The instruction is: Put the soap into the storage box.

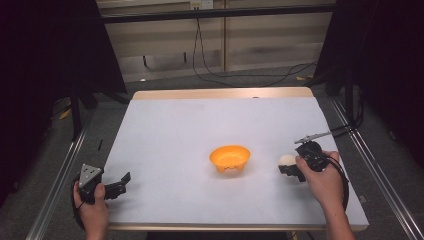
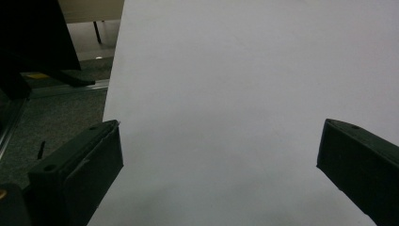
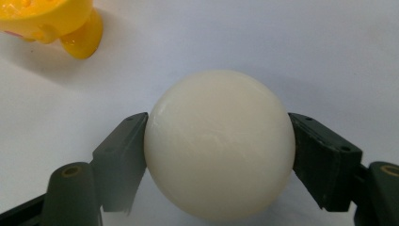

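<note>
The white ball (image 3: 219, 143) sits right between the two black jaws of your right gripper (image 3: 219, 155), in the middle of the right gripper view. One pad presses on its left side and one on its right side, so your fingers are pinching the ball. In the high view the ball (image 1: 286, 160) is at the lower right of the frame, at the tip of your right gripper (image 1: 290, 167), over the white table (image 1: 200, 125). Just to its left, near but not touching, stands the orange bowl (image 1: 229, 157); you can see a bit of its yellow foot (image 3: 82, 35) at the upper left of the right gripper view. The table's right edge is near your right hand (image 1: 325, 180), and the bottom edge is close below it. There is lots of bare white room toward the top of the frame, behind the bowl, and across the left half. Your left gripper (image 1: 120, 184) rests at the lower left of the frame, by the left edge of the table, well apart from the ball. Its jaws are spread wide with nothing but bare table between them.
</note>
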`<state>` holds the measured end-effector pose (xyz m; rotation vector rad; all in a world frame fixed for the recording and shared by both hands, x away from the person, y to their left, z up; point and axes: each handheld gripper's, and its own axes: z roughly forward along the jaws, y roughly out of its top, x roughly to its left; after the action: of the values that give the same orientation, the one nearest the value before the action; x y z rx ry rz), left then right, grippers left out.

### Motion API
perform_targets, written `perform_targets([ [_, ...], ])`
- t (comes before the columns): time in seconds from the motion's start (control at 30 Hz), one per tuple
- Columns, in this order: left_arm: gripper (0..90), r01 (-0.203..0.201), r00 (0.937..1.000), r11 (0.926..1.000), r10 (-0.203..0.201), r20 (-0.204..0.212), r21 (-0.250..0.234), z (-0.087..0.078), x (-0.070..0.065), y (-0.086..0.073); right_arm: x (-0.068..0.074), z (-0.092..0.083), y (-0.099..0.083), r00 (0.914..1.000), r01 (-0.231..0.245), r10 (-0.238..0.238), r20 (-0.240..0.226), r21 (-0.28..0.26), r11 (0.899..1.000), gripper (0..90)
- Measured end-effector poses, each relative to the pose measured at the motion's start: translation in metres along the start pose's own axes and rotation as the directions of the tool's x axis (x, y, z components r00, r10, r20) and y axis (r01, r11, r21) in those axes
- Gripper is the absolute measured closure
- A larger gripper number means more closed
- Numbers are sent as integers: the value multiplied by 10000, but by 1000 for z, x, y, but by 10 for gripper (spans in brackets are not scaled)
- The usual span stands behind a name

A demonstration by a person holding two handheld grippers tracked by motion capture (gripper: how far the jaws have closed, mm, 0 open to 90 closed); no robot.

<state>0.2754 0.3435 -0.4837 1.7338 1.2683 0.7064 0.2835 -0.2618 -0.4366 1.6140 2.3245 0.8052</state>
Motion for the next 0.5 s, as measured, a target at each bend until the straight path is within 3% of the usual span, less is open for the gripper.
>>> perform_targets([
  [0.2, 5, -99, 9999, 9999, 99, -39, 46, 0, 0, 0, 4, 1, 4, 9998, 26, -27, -197, -38, 10000, 244],
  [0.5, 5, 30, 10000, 10000, -30, 5, -33, 0, 0, 0, 25, 7, 19, 9991, 213, -216, -355, -85, 9997, 243],
])
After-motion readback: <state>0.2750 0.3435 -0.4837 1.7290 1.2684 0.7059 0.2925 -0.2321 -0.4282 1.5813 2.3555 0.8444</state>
